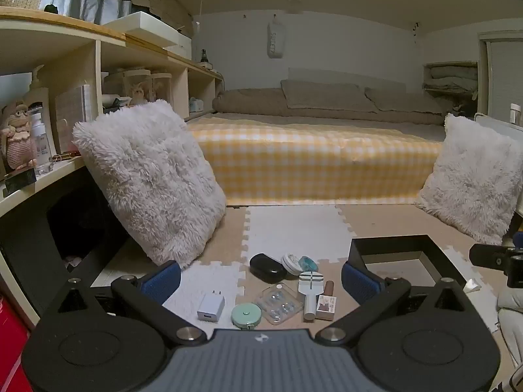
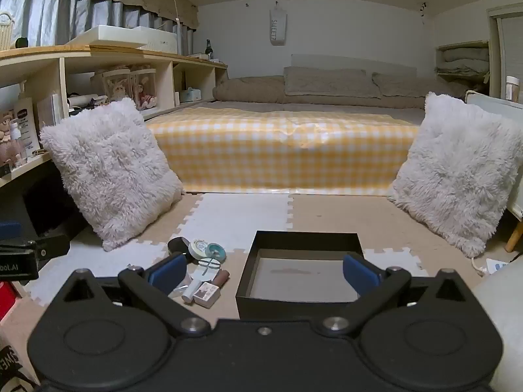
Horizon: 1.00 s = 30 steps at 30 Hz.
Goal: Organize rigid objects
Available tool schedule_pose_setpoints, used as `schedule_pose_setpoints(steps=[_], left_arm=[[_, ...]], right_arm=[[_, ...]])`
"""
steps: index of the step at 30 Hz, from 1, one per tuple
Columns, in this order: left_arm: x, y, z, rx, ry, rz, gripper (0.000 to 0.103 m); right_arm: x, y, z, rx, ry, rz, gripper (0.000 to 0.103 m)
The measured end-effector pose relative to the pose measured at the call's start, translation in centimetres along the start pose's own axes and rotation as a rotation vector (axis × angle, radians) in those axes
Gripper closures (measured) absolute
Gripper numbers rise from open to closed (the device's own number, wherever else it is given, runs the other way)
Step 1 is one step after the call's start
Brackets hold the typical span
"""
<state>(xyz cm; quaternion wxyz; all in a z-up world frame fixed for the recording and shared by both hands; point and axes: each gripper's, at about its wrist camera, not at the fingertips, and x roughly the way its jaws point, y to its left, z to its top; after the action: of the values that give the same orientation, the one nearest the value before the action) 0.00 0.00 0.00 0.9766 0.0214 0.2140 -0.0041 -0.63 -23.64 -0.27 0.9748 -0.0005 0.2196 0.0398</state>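
Nearest the left wrist camera, the left gripper holds its blue-padded fingers wide apart over the foam floor mat, clamping nothing. Between them lies a cluster: a white charger, a mint round case, a clear blister pack, a white brush-like tool, a small printed box, a black oval case and two round tins, possibly cosmetics. The right gripper, fingers equally apart and empty, hangs over the empty black box just right of the cluster.
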Motion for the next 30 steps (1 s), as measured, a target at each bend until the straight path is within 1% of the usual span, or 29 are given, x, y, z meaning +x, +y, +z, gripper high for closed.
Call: schedule_pose_setpoints(steps=[17,18,30], left_arm=[[0.22,-0.34,-0.52,0.006,-0.002,-0.001,0.000],[0.16,-0.12,-0.13,0.003,0.002,-0.003,0.000],[0.20,-0.16,-0.20,0.004,0.001,-0.002,0.000]], right_arm=[[0.00,0.12,-0.06,-0.001,0.001,-0.002,0.000],[0.00,0.14,-0.07,-0.001,0.001,-0.003,0.000],[0.01,0.11,-0.11,-0.003,0.000,-0.002,0.000]])
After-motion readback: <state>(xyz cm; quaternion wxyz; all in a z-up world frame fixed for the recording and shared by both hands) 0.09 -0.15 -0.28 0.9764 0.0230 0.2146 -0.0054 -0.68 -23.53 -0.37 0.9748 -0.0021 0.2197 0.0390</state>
